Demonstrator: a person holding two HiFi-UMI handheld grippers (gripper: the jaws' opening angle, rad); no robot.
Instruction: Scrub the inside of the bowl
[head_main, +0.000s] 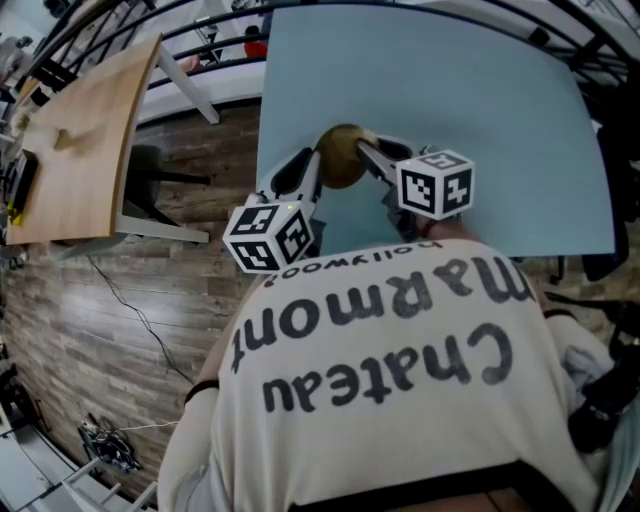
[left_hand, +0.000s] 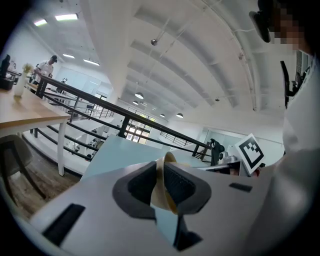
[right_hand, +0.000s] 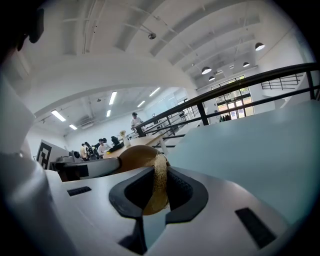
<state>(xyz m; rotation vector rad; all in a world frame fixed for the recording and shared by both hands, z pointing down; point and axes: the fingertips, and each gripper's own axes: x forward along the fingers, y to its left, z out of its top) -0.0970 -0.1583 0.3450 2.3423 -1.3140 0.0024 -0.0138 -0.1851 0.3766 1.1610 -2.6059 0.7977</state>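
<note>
A brown bowl (head_main: 340, 155) hangs tilted over the near edge of the pale blue table (head_main: 450, 100), between both grippers. My left gripper (head_main: 312, 172) grips it from the left. In the left gripper view the bowl's thin cream rim (left_hand: 168, 160) stands edge-on between the dark pads (left_hand: 182, 185) of the left gripper (left_hand: 161, 189), pinched. My right gripper (head_main: 366, 152) reaches in from the right. In the right gripper view my right gripper (right_hand: 159, 189) is shut on a tan fibrous scrubber (right_hand: 160, 175), which lies against the brown bowl (right_hand: 132, 156).
A wooden table (head_main: 80, 140) and a dark chair (head_main: 150, 172) stand to the left on the plank floor (head_main: 90, 330). A black railing (head_main: 210, 35) runs behind the blue table. The person's printed shirt (head_main: 390, 380) fills the lower head view.
</note>
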